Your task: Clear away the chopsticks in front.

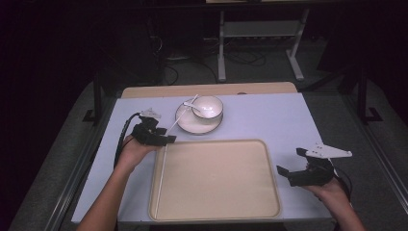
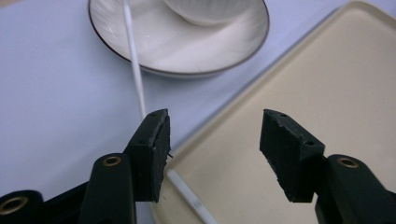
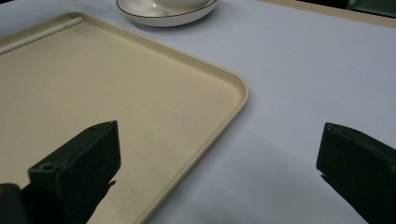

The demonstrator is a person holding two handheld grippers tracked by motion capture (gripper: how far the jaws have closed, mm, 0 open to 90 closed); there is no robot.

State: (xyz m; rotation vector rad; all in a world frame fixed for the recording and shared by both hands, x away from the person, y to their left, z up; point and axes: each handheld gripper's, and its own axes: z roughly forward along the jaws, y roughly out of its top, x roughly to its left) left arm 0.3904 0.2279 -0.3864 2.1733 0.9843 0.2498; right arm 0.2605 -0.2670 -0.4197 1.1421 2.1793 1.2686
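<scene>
On the pale blue table (image 1: 269,115), the beige tray (image 1: 216,178) is carrying one white chopstick (image 1: 161,173) along its left edge while a second chopstick (image 2: 133,60), long axis running away toward the saucer (image 2: 154,46), is lying just outside the left gripper's (image 2: 212,140) spread, empty jaws, with the right gripper (image 1: 308,166) sitting well apart, jaws also spread.

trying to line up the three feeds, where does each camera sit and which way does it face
High view: above the near table edge, looking forward and down at the tray; both forearms show.
Left gripper view: on the left hand-held gripper, facing the plate and the tray corner; open jaws show.
Right gripper view: on the right hand-held gripper, facing across the tray; open jaws show.
All share tray and plate.
</scene>
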